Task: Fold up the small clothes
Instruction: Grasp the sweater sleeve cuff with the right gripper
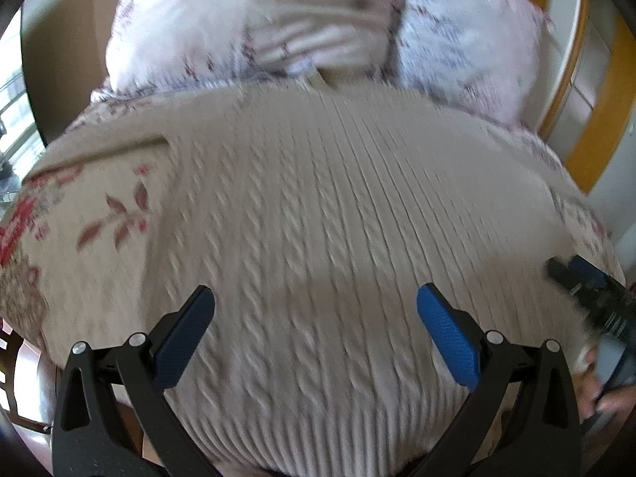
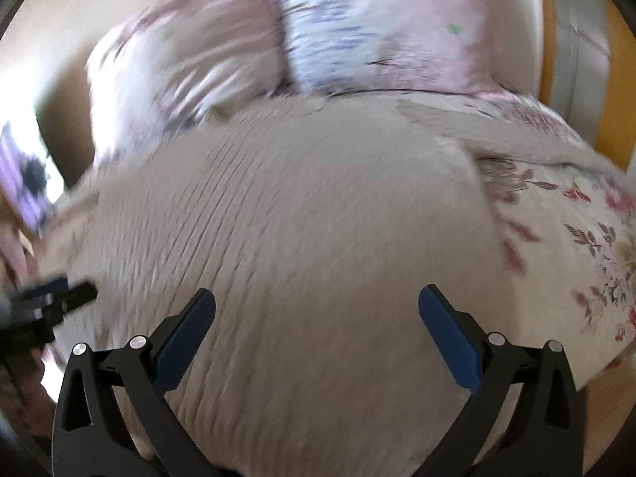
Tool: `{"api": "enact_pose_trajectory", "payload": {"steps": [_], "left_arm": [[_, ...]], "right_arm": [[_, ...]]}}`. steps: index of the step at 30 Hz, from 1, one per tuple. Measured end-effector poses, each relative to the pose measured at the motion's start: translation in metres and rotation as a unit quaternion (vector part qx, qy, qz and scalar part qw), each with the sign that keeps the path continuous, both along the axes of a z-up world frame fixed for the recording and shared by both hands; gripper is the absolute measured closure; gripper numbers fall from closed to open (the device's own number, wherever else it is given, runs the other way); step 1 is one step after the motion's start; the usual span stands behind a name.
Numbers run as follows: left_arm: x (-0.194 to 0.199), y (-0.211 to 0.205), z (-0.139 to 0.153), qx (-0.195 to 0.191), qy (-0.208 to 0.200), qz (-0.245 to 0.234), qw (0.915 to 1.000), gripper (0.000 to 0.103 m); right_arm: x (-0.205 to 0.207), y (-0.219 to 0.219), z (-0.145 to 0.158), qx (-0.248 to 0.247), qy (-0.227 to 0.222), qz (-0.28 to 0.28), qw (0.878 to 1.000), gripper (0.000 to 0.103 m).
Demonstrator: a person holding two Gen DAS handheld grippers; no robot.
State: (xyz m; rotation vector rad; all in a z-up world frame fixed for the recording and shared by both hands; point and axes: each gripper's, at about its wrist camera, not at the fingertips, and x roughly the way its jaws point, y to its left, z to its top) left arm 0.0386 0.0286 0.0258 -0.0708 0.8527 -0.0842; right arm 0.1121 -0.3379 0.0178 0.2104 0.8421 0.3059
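Observation:
A beige cable-knit sweater (image 1: 318,206) lies spread flat on a floral bedspread (image 1: 107,214); it also fills the right wrist view (image 2: 302,218). My left gripper (image 1: 316,302) is open and empty, hovering just above the sweater's near part. My right gripper (image 2: 317,304) is open and empty above the same sweater. The right gripper shows at the right edge of the left wrist view (image 1: 584,282). The left gripper shows at the left edge of the right wrist view (image 2: 55,298). Both views are motion-blurred.
Two floral pillows (image 1: 254,28) lie beyond the sweater at the head of the bed. An orange wooden headboard or frame (image 1: 596,127) stands at the right. The bedspread (image 2: 576,246) extends right of the sweater.

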Motion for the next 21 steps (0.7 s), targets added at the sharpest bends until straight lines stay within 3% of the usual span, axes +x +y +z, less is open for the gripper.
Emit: {"api": "enact_pose_trajectory", "payload": {"steps": [4,9,10,16,21], "left_arm": [[0.027,0.006,0.009,0.045,0.0,0.016,0.9989,0.002],[0.057,0.009,0.02,0.072,0.002,0.009,0.9974,0.002],[0.064,0.01,0.023,0.075,-0.002,0.006,0.9972,0.002],[0.093,0.011,0.03,0.068,-0.026,-0.013,0.9972,0.002],[0.118,0.013,0.027,0.045,-0.012,-0.022,0.9987,0.002]], "right_arm": [[0.049,-0.064,0.009,0.08,0.036,-0.081,0.993,0.002],[0.113,-0.149,-0.002,0.155,0.093,-0.196,0.964,0.026],[0.128,-0.169,-0.008,0.172,0.108,-0.226,0.953,0.028],[0.164,-0.229,-0.042,0.226,0.144,-0.325,0.907,0.041],[0.169,-0.255,-0.053,0.236,0.137,-0.361,0.892,0.054]]}}
